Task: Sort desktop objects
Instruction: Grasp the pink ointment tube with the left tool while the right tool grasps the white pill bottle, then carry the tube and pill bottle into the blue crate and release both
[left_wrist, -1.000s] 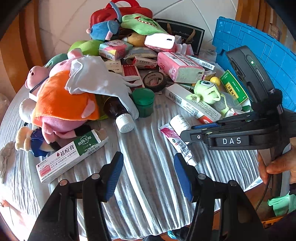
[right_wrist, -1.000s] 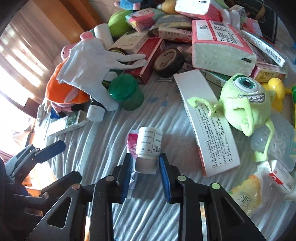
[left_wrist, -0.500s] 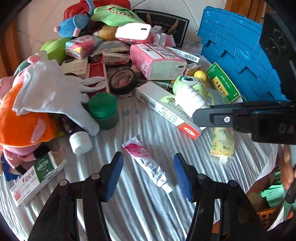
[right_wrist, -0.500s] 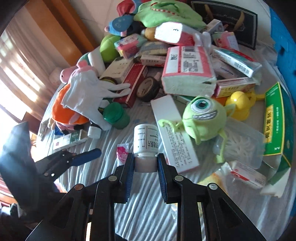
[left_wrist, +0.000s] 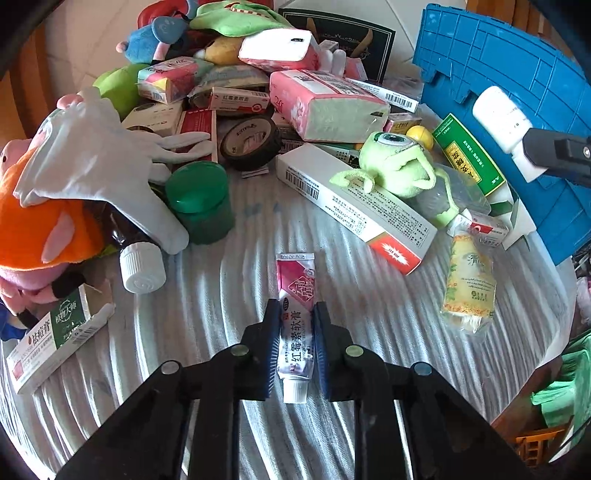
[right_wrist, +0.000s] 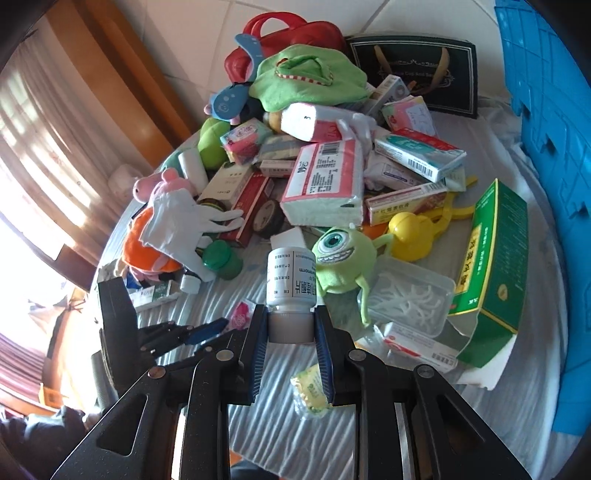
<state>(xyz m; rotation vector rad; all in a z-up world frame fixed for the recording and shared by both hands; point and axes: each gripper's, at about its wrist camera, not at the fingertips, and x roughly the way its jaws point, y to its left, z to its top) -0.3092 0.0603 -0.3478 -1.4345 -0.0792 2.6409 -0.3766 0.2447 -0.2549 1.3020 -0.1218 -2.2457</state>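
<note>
Jaws of left gripper (left_wrist: 295, 347) closing round tube (left_wrist: 295, 317); right gripper (right_wrist: 290, 332) clamps bottle (right_wrist: 291, 280). Pick step; next needs lift to blue bin (left_wrist: 517, 92), far right.

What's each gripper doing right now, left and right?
Left gripper: closing on the ointment tube lying on the table.
Right gripper: shut on the white pill bottle, gripped at its cap.

White tiled wall (right_wrist: 369, 22); curtained window (right_wrist: 40, 122) sunlit; wooden panel (right_wrist: 122, 74), possibly door frame.
</note>
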